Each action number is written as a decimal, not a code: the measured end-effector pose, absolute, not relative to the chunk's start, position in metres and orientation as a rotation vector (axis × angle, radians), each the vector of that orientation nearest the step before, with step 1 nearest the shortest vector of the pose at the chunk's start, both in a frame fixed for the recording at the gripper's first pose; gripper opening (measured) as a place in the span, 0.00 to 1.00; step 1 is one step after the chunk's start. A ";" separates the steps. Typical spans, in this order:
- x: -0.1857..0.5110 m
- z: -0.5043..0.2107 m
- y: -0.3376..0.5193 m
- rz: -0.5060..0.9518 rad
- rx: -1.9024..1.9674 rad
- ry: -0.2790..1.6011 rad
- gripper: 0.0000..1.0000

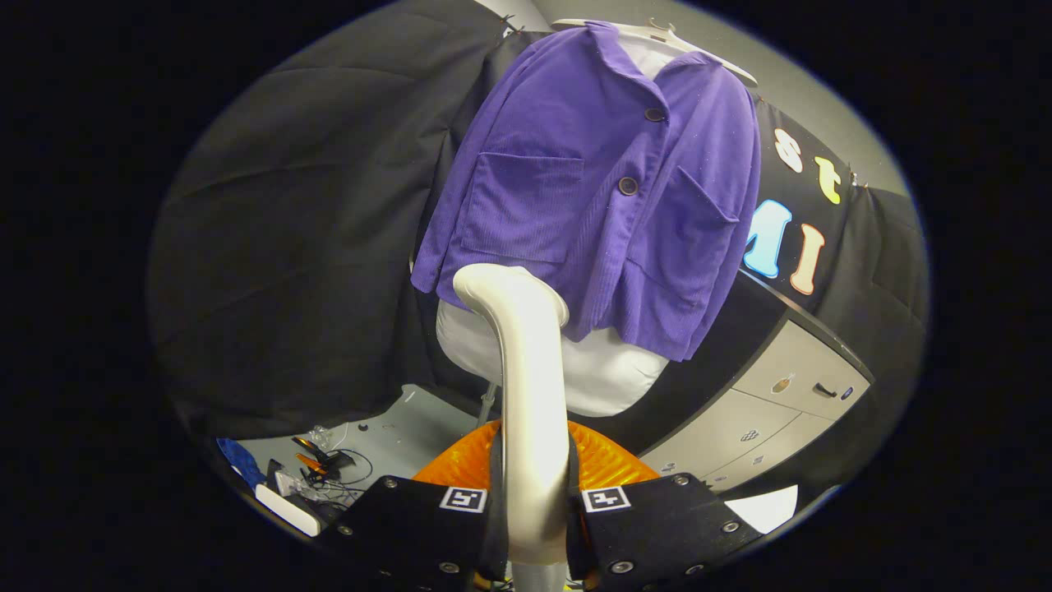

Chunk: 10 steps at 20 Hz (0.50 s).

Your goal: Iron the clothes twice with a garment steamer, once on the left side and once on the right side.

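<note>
A purple corduroy jacket [600,189] with two dark buttons and two chest pockets hangs on a white hanger [657,37], over a white garment [600,374] that shows below its hem. My gripper [534,501] is shut on the handle of a cream-white garment steamer [526,386], whose body rises straight up between the two black fingers [649,522]. The steamer's head [505,284] curves over at the top and sits at the jacket's lower left edge, just under the left pocket. Whether the head touches the cloth I cannot tell.
Grey cabinet drawers [789,395] with a dark handle stand to the right, under a black counter edge. An orange ribbed surface [604,464] lies just behind the fingers. Cables, small tools and a white block [312,481] clutter a grey floor at lower left.
</note>
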State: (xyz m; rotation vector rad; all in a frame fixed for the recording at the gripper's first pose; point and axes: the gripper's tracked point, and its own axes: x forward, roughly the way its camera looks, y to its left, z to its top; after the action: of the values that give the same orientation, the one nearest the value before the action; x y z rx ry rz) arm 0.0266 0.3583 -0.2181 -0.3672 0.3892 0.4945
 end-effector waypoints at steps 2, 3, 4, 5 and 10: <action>0.023 -0.202 0.346 0.493 -0.336 0.383 0.28; 0.024 -0.194 0.340 0.490 -0.316 0.382 0.28; 0.022 -0.185 0.332 0.486 -0.297 0.380 0.28; 0.020 -0.177 0.323 0.479 -0.280 0.377 0.28; 0.011 -0.118 0.279 0.430 -0.173 0.322 0.28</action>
State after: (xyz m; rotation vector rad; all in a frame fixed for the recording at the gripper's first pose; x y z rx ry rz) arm 0.0111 0.2788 -0.1176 -0.1733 0.3224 0.4302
